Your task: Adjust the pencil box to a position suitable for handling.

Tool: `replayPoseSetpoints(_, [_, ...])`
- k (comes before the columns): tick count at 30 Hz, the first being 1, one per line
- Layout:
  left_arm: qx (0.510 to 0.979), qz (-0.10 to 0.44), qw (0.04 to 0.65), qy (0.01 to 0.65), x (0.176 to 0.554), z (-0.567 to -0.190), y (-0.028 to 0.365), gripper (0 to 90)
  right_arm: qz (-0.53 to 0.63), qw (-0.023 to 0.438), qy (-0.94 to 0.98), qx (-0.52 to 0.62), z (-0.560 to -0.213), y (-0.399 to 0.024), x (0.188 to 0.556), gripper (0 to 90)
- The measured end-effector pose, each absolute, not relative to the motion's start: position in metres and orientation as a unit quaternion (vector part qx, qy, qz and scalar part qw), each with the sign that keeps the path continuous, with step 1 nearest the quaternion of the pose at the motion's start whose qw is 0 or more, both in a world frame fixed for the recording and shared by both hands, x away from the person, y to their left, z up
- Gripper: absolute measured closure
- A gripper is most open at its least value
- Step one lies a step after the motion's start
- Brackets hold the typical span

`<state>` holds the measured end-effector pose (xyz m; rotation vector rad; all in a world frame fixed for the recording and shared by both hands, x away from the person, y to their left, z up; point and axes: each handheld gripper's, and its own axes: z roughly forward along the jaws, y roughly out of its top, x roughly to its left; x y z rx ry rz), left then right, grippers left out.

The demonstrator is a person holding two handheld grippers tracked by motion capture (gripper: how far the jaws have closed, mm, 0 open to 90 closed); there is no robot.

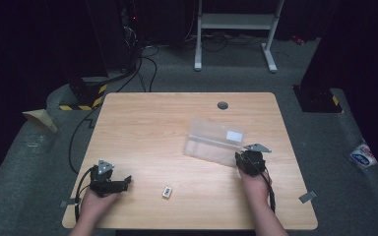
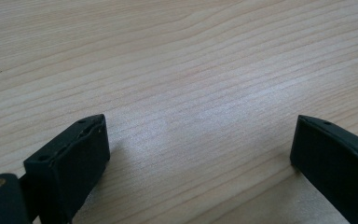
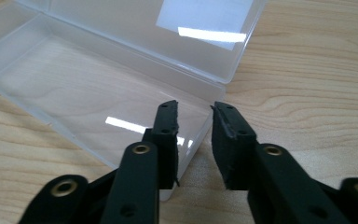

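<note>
Table point(image 1: 142, 128): light wood top, grey grommet point(image 1: 222, 105) at 12 o'clock near the far edge. Clear plastic box point(image 1: 211, 140) sits right of centre, roughly 2 o'clock from the table middle, lid hinged open and leaning back, white label point(image 1: 234, 135) on the lid; tray looks empty. Right gripper point(image 1: 246, 160) is at the box's near right corner, about 5 o'clock from the box. In the right gripper view its jaws straddle the tray's corner wall point(image 3: 193, 140) with a narrow gap, one jaw over the tray interior, the other outside; whether they pinch the wall or merely bracket it, I cannot tell. Left gripper point(image 1: 123, 181) is parked at 7 o'clock on the table, jaws spread wide over bare wood, released, holding nothing. Small white item point(image 1: 167, 191) lies at 6 o'clock, between the two hands, well apart from the box, nearer the left gripper, untouched. Judgement: the step in hand is steadying the box; loading not started. Next move likely calls for the left gripper to swing toward 3 o'clock, line up over the small item, close on its narrow sides, then carry it to the tray.
</note>
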<state>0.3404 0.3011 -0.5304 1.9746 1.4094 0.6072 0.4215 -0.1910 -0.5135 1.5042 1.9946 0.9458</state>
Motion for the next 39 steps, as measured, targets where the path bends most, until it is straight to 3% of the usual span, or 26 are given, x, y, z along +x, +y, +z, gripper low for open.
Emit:
replayPoseSetpoints(10, [0.751, 0.231, 0.314, 0.533, 0.341, -0.530, 0.301, 4.9, 0.343, 0.235, 0.737, 0.533, -0.514, -0.184, 0.421, 79.7])
replayPoseSetpoints(39, [0.750, 0.231, 0.314, 0.534, 0.341, -0.530, 0.301, 5.1, 0.350, 0.229, 0.772, 0.479, -0.515, -0.138, 0.415, 81.9])
